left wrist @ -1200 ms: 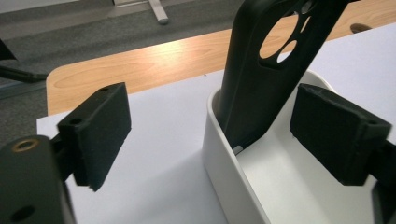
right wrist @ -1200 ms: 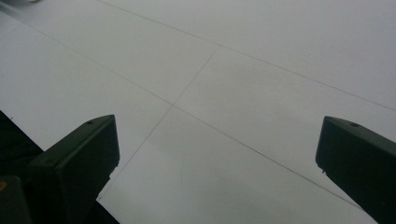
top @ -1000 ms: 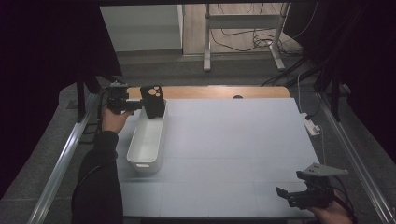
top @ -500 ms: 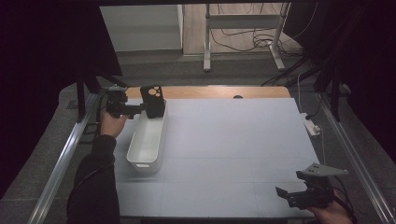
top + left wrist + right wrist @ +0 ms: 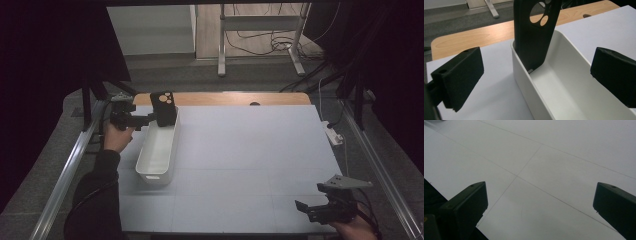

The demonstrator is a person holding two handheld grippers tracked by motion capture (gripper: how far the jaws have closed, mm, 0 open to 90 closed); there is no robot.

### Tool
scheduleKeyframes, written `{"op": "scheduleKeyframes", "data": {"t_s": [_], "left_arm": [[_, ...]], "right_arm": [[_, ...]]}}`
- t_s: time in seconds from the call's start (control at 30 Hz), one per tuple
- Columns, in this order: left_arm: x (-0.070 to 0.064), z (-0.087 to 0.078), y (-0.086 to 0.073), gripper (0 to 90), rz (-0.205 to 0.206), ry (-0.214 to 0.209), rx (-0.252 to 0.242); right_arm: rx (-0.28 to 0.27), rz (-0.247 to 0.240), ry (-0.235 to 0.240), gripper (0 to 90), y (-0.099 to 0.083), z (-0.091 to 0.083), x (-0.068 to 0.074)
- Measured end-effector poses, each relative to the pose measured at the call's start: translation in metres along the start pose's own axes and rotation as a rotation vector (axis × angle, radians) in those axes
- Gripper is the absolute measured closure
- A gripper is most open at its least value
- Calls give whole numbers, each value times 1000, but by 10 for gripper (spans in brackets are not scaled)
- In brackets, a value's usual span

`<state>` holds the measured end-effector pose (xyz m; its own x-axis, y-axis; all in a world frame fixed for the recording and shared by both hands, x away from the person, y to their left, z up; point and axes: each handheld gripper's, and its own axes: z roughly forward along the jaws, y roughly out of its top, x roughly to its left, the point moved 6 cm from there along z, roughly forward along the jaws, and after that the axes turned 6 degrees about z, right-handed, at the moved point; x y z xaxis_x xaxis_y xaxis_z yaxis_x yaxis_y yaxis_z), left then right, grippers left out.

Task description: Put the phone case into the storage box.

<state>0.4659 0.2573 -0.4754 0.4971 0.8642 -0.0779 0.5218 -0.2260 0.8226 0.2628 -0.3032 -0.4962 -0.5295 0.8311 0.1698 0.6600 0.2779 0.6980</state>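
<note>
Phone case (image 5: pixel 163 108) stands up at the far end of the white bin (image 5: pixel 159 150) in the high view, beside the left gripper (image 5: pixel 145 118). Left gripper view: jaws wide apart, case leaning on the wall; a bump could tip it. Right gripper view: jaws apart over bare table (image 5: pixel 564 160).

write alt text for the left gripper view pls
A black phone case with round camera cutouts stands upright, leaning inside the far end of a white rectangular bin. The open left tongs frame the bin, empty, above a pale table with a wooden edge.
</note>
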Motion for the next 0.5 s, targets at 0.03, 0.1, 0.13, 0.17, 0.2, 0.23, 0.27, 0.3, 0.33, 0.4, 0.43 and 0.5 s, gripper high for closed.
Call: {"op": "scheduleKeyframes", "data": {"t_s": [0.03,0.1,0.13,0.17,0.2,0.23,0.27,0.3,0.33,0.4,0.43,0.5], "left_arm": [[-1,-1,0,0,2,-2,-2],[-3,-4,0,0,5,-5,-1],[-4,-5,-1,0,9,-6,-2],[-5,-6,-1,0,13,-7,-1],[-6,-6,-1,0,14,-3,1],[-6,-7,-2,0,16,-3,-2],[-7,-8,-2,0,16,-5,-3],[-8,-9,-2,0,18,-10,-5],[-9,-10,-3,0,18,-12,-6],[-10,-11,-4,0,16,-20,-7],[-11,-12,-4,0,16,-23,-7],[-13,-14,-5,0,16,-26,-5]], "right_arm": [[1,2,0,0,0,0,0],[1,1,0,0,0,0,0],[1,1,0,0,0,0,0],[1,1,0,0,0,0,0],[1,1,0,0,0,0,0],[1,1,0,0,0,0,0],[2,0,-1,0,0,0,0],[2,-1,-1,0,0,0,0],[2,-2,-1,0,0,0,0],[1,-2,-1,0,0,0,0],[1,-2,-1,0,0,0,0],[1,-3,-1,0,0,0,0]]}}
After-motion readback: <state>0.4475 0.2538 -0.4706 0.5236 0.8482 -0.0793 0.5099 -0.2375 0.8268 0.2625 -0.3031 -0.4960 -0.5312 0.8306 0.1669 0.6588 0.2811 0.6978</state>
